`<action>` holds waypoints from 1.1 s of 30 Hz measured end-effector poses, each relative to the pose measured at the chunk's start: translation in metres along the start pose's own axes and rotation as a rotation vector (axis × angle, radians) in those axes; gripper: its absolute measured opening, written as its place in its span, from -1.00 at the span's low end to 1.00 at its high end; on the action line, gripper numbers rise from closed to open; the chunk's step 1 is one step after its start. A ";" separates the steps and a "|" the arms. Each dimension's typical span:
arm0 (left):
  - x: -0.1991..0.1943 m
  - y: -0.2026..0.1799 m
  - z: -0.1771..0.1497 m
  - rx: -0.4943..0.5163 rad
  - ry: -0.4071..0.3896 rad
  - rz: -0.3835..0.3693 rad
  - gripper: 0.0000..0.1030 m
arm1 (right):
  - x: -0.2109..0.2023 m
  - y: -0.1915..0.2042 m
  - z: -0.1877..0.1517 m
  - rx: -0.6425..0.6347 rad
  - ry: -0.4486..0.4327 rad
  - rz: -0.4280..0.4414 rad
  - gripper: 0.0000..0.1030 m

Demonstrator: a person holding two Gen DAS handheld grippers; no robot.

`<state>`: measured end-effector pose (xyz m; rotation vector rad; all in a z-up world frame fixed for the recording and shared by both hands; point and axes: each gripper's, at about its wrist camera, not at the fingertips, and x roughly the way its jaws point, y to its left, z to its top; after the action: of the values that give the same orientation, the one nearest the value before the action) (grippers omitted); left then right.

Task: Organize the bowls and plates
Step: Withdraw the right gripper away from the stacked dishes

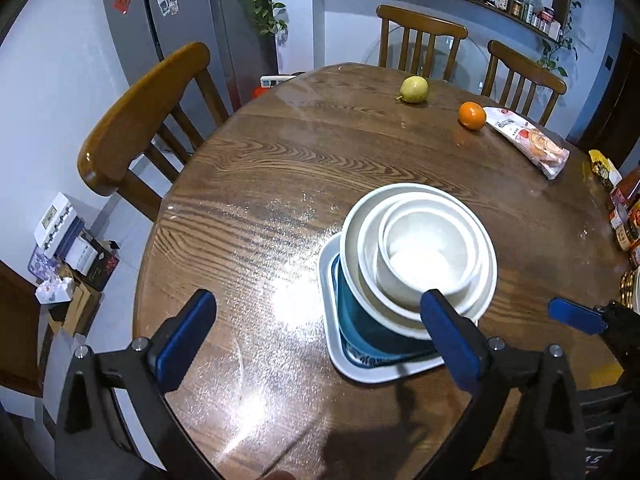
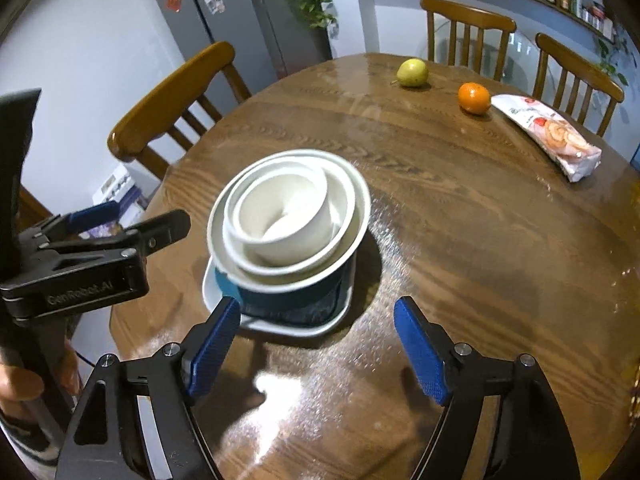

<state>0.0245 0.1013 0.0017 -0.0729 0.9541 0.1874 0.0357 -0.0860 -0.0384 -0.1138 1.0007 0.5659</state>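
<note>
Left wrist view: left gripper (image 1: pixel 318 338) spread wide, grasping nothing. Nested white bowls (image 1: pixel 420 252) on a blue dish, on a white plate (image 1: pixel 340 356), right of centre on the wooden table (image 1: pixel 280 160).

Right wrist view: right gripper (image 2: pixel 318 344) released, empty. Stack centre-left; orange (image 2: pixel 474 98) upper right.

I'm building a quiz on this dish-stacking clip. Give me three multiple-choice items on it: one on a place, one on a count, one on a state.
1. Where does the orange lie?
A. Between pear and snack packet
B. Inside the top bowl
C. On a chair

2. How many white bowls are nested in the stack?
A. One
B. Three
C. Five

3. How is the right gripper?
A. Shut on a bowl
B. Open, holding nothing
C. Out of view

Answers: 1 A, it sits on the table between them; 2 B, three rims show; 3 B, its blue pads stand wide apart.
</note>
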 end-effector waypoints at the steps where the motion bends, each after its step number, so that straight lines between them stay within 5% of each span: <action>1: -0.002 -0.002 -0.002 0.004 0.002 0.000 0.97 | 0.000 0.001 -0.002 -0.002 0.003 0.001 0.55; 5: -0.007 -0.003 -0.008 -0.002 0.009 -0.034 0.97 | 0.002 0.008 -0.007 -0.006 0.009 0.003 0.55; 33: -0.008 -0.009 -0.028 0.025 0.046 0.036 0.97 | 0.014 0.025 -0.014 -0.019 0.028 0.001 0.56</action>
<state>-0.0012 0.0877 -0.0078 -0.0373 1.0042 0.2077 0.0186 -0.0643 -0.0539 -0.1383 1.0226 0.5758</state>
